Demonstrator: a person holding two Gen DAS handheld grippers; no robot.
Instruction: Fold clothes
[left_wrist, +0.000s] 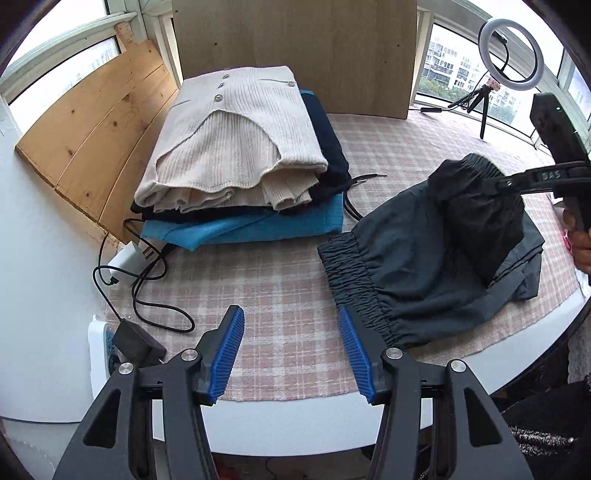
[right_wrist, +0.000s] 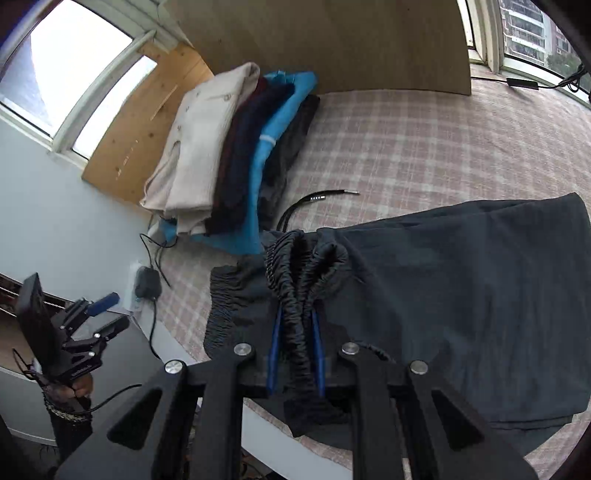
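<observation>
Nearest, the left gripper (left_wrist: 291, 354) hangs open over the checked table (left_wrist: 280, 280); right, the right gripper (right_wrist: 295, 354) pinches the dark trousers (left_wrist: 436, 258) by their elastic waistband, apparently mid-fold; far left, folded clothes (left_wrist: 236, 147) sit stacked.

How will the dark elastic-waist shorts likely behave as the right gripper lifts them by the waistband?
Probably floppy: the dark shorts drape in soft folds where the right gripper pinches the gathered waistband. Likely light, since thin fabric hangs from one pinch point. The unheld part will probably sag and drag across the checked tablecloth.
</observation>
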